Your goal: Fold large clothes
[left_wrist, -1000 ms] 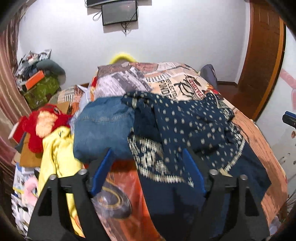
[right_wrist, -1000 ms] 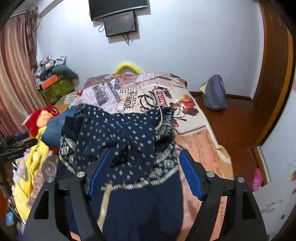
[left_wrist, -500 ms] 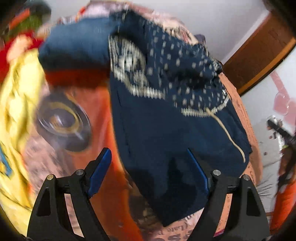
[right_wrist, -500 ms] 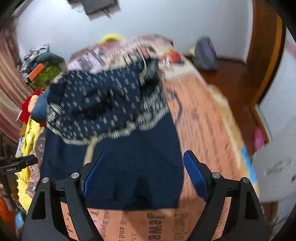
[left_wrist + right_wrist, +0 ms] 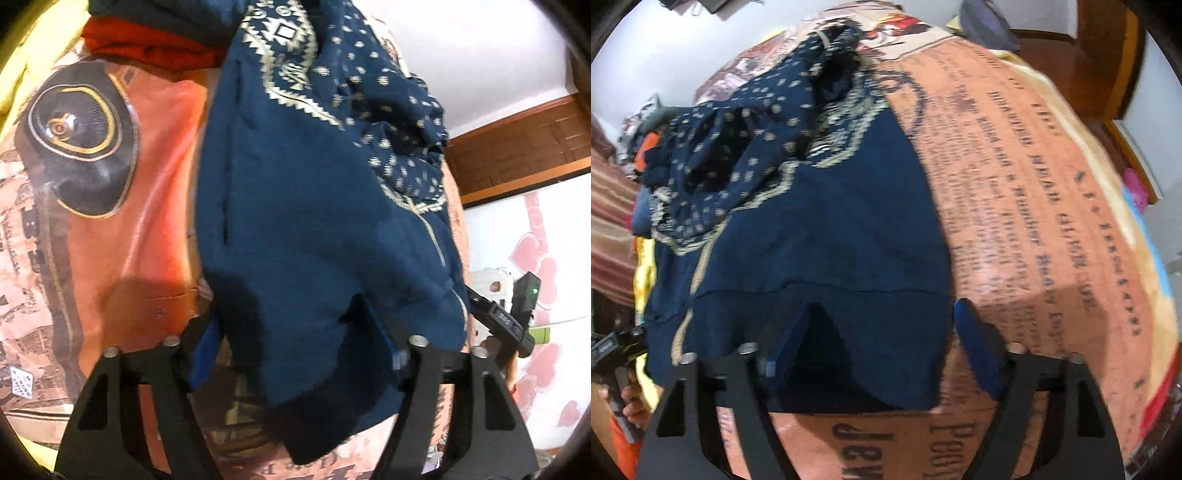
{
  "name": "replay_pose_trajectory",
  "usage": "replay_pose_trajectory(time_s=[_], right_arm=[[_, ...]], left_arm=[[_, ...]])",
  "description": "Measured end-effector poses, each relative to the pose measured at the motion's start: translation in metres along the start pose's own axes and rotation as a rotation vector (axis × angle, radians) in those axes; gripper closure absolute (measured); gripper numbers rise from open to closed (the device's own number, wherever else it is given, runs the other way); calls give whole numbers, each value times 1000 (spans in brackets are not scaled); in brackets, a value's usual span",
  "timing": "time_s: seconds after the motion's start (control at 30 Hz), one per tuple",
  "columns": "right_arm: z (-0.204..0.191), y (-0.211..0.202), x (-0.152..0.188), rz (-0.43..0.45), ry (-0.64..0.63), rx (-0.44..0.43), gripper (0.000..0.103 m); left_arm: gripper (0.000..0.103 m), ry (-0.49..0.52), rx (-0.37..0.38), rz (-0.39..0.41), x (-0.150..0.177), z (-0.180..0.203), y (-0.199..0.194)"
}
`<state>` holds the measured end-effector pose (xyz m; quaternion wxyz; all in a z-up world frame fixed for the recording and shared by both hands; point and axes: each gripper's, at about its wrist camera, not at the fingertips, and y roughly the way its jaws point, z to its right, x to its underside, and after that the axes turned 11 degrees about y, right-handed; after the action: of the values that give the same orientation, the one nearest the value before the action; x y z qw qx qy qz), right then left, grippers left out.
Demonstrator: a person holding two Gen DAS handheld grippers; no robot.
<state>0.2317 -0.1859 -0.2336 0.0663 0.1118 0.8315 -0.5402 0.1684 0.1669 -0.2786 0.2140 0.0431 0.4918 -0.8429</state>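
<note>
The navy patterned garment (image 5: 325,206) lay on the printed bedspread (image 5: 1034,192) with its hem directly between the spread fingers of both the left gripper (image 5: 295,341) and the right gripper (image 5: 882,343), neither pinching the cloth.

Matt navy knit sweater (image 5: 827,236) (cream pattern) on glossy bedspread (image 5: 1034,221).
</note>
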Motion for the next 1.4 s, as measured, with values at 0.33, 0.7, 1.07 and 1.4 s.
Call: replay_pose_trajectory(time_s=[0.33, 0.7, 1.07, 1.4], right_arm=[[-10, -2, -18, 26, 93, -163, 89], [-75, -69, -77, 243, -73, -264, 91], [-123, -54, -172, 404, -145, -232, 91], [-142, 50, -254, 291, -134, -56, 90]], left_arm=[[89, 64, -18, 85, -15, 15, -27], [93, 198, -46, 362, -81, 55, -110], [93, 161, -113, 525, -198, 46, -120], [92, 135, -331, 410, -296, 1, -38]])
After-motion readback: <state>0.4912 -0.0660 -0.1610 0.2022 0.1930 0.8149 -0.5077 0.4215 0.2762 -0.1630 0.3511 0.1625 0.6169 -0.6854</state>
